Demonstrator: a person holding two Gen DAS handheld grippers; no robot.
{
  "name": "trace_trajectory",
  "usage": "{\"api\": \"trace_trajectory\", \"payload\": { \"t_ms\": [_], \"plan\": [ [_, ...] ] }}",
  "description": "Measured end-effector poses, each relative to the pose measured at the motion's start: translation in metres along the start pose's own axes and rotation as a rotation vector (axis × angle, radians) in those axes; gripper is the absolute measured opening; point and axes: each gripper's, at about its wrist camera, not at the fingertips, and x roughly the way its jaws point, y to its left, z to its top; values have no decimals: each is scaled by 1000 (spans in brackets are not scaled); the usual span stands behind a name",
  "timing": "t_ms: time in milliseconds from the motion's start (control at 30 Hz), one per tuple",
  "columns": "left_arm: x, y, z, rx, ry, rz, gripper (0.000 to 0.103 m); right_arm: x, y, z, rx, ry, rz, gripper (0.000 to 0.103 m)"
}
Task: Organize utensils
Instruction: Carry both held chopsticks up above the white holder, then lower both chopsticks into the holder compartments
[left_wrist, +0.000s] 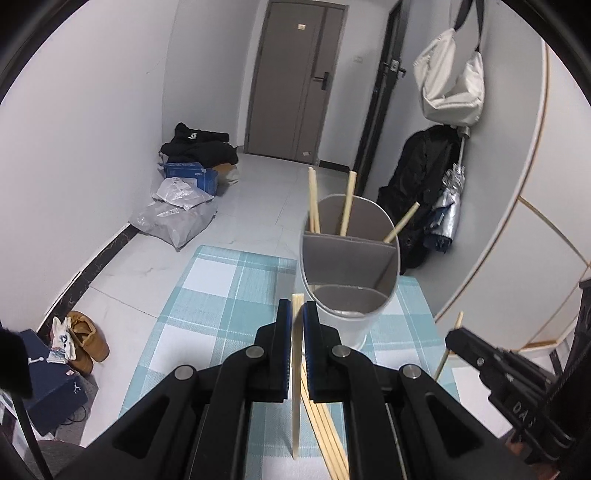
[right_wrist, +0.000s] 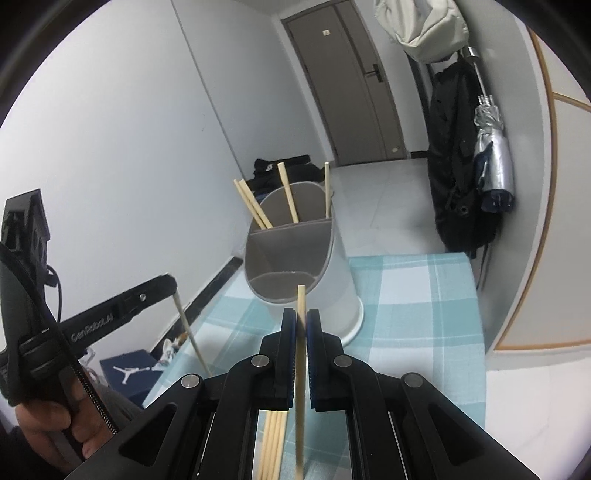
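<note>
A white utensil holder (left_wrist: 351, 273) with grey divided compartments stands on the blue checked mat (left_wrist: 221, 295). Its far compartment holds several wooden chopsticks (left_wrist: 347, 206). My left gripper (left_wrist: 297, 314) is shut on one chopstick (left_wrist: 296, 369), held upright just before the holder. My right gripper (right_wrist: 301, 321) is shut on another chopstick (right_wrist: 301, 369), also upright near the holder (right_wrist: 295, 258). Several loose chopsticks (left_wrist: 325, 435) lie on the mat under the grippers; they also show in the right wrist view (right_wrist: 273, 443). Each gripper shows in the other's view: the right one (left_wrist: 458, 332), the left one (right_wrist: 173, 288).
The mat covers a small table with its far edge (left_wrist: 243, 253) behind the holder. A curved white wall (left_wrist: 517, 221) is close on the right. Bags (left_wrist: 177, 218), shoes (left_wrist: 86, 339) and a blue box (left_wrist: 48, 387) lie on the floor to the left.
</note>
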Motion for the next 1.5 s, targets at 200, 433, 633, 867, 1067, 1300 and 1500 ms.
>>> {"api": "trace_trajectory", "payload": {
  "t_ms": [200, 433, 633, 867, 1067, 1300, 1500],
  "plan": [
    [-12, -1, -1, 12, -14, -6, 3, -9, 5, 0, -17, -34, -6, 4],
    [-26, -4, 5, 34, -33, -25, 3, -30, 12, 6, -31, -121, -30, 4],
    [-38, -8, 20, 52, -58, -49, 3, -49, 20, 22, -41, -184, -8, 4],
    [-50, -16, 48, 69, -99, -80, 3, -58, 29, 40, -50, -215, 18, 4],
    [-53, -21, 75, 68, -118, -106, 3, -54, 31, 64, -51, -206, 23, 4],
    [-50, -21, 108, 40, -148, -129, 3, -53, 30, 103, -60, -234, 25, 4],
    [-41, -24, 134, 30, -165, -143, 3, -46, 29, 137, -78, -242, 21, 4]
  ]
}}
